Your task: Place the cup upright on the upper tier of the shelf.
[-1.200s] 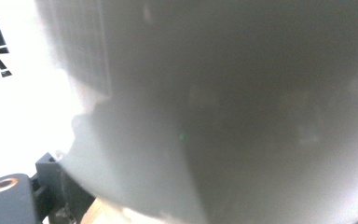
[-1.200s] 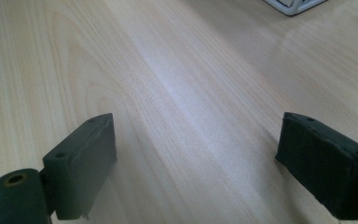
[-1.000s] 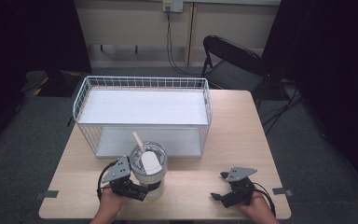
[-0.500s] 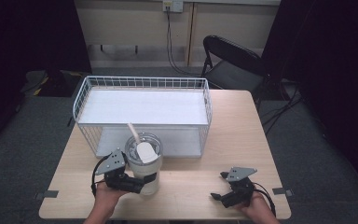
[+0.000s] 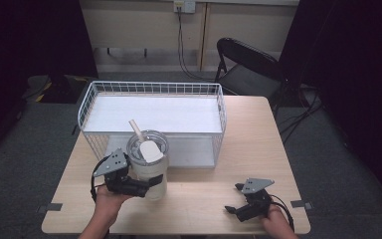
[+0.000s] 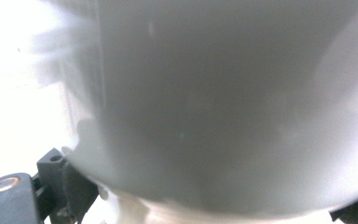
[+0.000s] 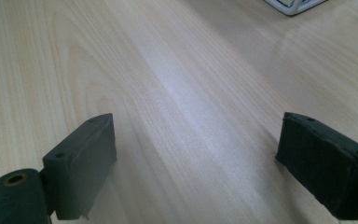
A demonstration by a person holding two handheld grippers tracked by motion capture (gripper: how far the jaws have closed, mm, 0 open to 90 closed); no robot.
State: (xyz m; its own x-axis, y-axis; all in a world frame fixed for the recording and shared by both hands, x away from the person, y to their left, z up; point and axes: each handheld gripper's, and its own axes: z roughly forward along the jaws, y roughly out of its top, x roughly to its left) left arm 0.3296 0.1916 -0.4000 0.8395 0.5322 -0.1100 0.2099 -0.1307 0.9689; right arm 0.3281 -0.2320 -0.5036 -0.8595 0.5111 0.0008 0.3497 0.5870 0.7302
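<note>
Table: light wood, carries everything listed. Landmark for all places below: the wire basket.

Wire basket: white, rectangular, open at the top, on the far half of the table. Nothing lies in it, judging from the high view; its pale floor is bare.

Tumbler: clear, lidded, a pale straw slanting up out of the lid. It stands just in front of the basket's near wall, toward the near-left corner, not inside. Whether it rests on the table or is lifted slightly, I cannot tell.

Left gripper: in front of the basket's near-left corner, jaws spread wide around the tumbler's lower body and closed against it. In the left gripper view the tumbler looms close and blurred.

Right gripper: resting low on the table well in front of the basket's near-right corner, jaws wide apart, holding nothing.

Progress, as judged: the grasp is made; carrying the tumbler over the near wall and setting it down in the basket remain. Early stage.
</note>
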